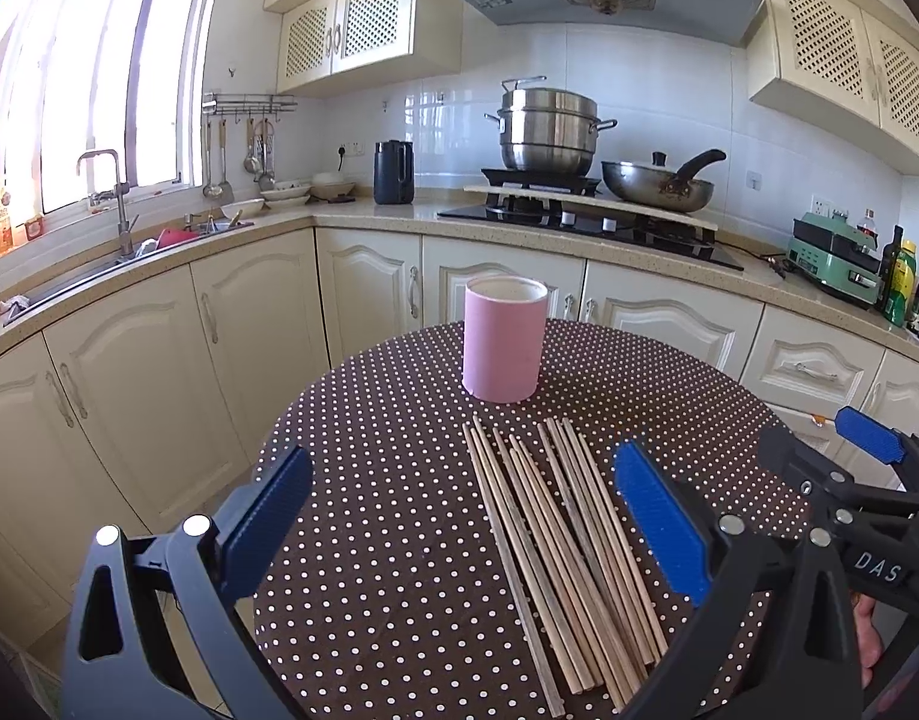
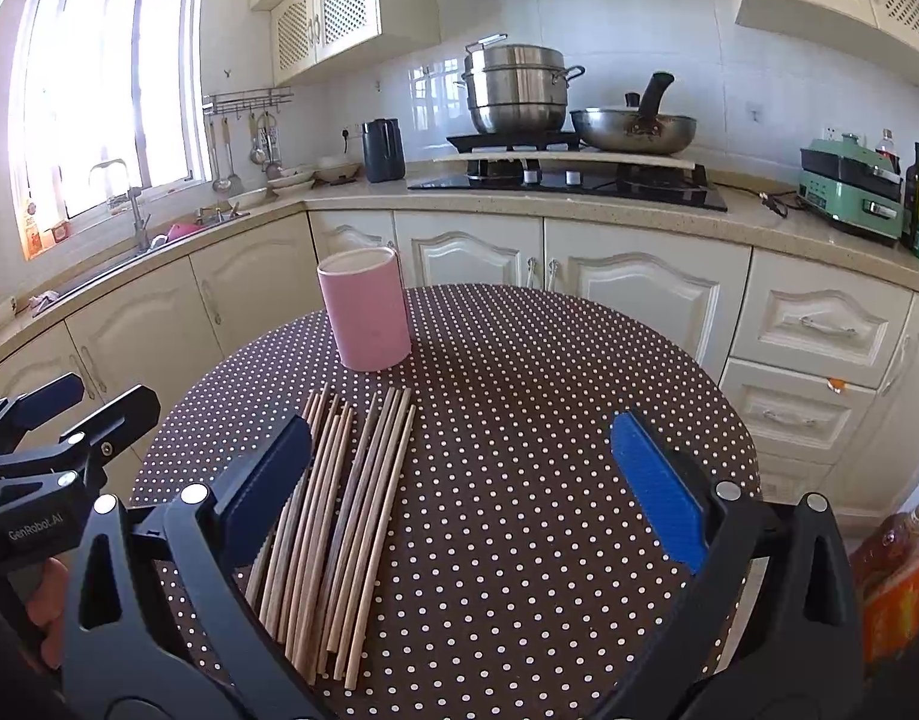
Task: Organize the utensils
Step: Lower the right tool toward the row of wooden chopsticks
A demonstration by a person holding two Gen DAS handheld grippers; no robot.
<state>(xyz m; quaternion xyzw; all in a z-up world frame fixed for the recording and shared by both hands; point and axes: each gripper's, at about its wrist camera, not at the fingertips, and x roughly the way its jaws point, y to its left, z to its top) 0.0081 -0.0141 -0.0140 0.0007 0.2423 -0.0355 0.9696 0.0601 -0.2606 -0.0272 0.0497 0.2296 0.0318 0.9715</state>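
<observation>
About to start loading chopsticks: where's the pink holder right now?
The pink holder stands upright on the polka-dot table, just beyond the far tips of the chopsticks; it appears centre in the left wrist view, left of centre in the right.

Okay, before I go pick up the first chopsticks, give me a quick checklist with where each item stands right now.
1. Left gripper open, holding nothing: ok.
2. Right gripper open, holding nothing: ok.
3. Chopsticks lying flat on the polka-dot table, reachable: ok.
4. Pink holder upright, mouth facing up: ok.
5. Holder empty inside: cannot tell.
6. Chopsticks spaced for a one-pair grasp: not ok, bunched together.
</observation>
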